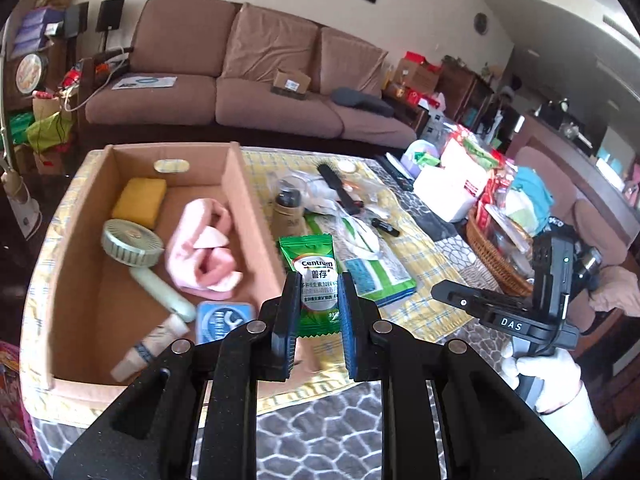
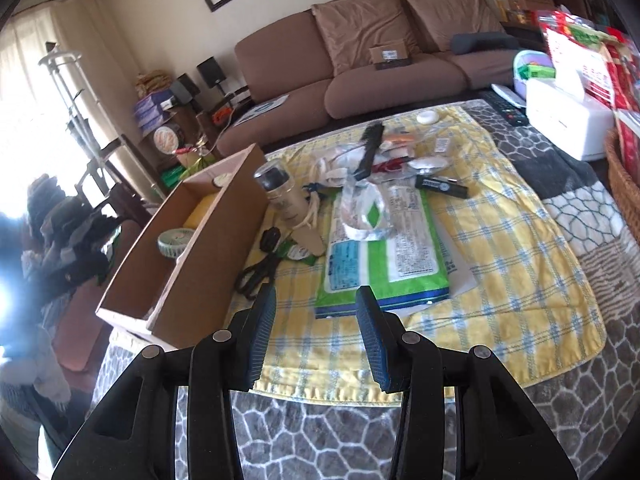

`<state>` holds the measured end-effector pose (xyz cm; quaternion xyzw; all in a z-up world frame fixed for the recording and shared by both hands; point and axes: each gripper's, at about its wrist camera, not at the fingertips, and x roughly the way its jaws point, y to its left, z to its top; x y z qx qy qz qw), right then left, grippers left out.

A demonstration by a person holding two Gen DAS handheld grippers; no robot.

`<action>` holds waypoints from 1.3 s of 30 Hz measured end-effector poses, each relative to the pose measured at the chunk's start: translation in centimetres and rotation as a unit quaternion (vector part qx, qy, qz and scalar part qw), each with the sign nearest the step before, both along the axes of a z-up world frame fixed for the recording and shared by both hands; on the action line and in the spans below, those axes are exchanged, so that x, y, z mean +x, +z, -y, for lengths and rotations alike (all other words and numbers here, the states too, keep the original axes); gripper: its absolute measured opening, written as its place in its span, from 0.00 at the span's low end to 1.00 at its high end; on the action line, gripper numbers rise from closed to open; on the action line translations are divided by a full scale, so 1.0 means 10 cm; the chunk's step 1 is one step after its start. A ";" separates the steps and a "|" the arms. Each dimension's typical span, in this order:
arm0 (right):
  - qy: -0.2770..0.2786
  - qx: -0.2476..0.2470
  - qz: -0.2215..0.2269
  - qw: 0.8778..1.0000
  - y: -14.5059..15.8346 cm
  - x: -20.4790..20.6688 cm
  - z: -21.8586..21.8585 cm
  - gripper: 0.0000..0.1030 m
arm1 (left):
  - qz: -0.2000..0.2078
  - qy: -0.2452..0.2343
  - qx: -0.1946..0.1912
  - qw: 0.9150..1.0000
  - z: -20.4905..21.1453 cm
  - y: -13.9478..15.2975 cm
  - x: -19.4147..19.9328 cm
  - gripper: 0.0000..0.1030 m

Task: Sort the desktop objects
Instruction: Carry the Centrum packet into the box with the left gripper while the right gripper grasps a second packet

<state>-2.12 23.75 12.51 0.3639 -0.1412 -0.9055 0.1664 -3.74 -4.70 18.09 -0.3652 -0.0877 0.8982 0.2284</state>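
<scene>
My left gripper (image 1: pixel 320 300) is shut on a small green Centrum sachet (image 1: pixel 314 266), held upright above the yellow checked cloth (image 1: pixel 424 272), just right of the cardboard box (image 1: pixel 248 216). The box holds a yellow sponge (image 1: pixel 140 200), a green hand fan (image 1: pixel 130 242), a pink cloth (image 1: pixel 208 248), a blue tin (image 1: pixel 224 320) and a tube (image 1: pixel 148 348). My right gripper (image 2: pixel 316 300) stands open and empty over the cloth's near edge, in front of a green wipes pack (image 2: pixel 400 256). Scissors (image 2: pixel 260 268) and a dark-capped bottle (image 2: pixel 280 196) lie beside the box (image 2: pixel 208 264).
A black brush (image 2: pixel 370 148), a black stick (image 2: pixel 440 186) and plastic wrappers litter the cloth's middle. A white box (image 2: pixel 568 116), remotes (image 2: pixel 506 108) and a wicker basket (image 1: pixel 496 260) crowd the right side. A white-gloved hand (image 1: pixel 548 376) holds the other gripper's handle. A brown sofa (image 1: pixel 260 80) stands behind.
</scene>
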 end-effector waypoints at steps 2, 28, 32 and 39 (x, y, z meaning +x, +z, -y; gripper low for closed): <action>0.036 0.016 0.003 0.999 -0.02 -0.11 0.21 0.42 | 0.001 0.012 0.004 1.000 0.26 0.04 -0.02 0.17; 0.384 0.353 0.074 0.850 -0.92 -1.78 1.55 0.36 | 0.037 0.009 0.040 0.998 1.11 -0.48 -0.48 0.17; 0.402 0.373 0.071 0.833 -0.93 -1.78 1.62 0.30 | 0.040 0.004 0.039 0.998 1.06 -0.49 -0.49 0.17; 0.364 0.343 0.098 0.860 -0.87 -1.75 1.40 0.14 | 0.041 0.000 0.034 0.999 1.06 -0.42 -0.49 0.17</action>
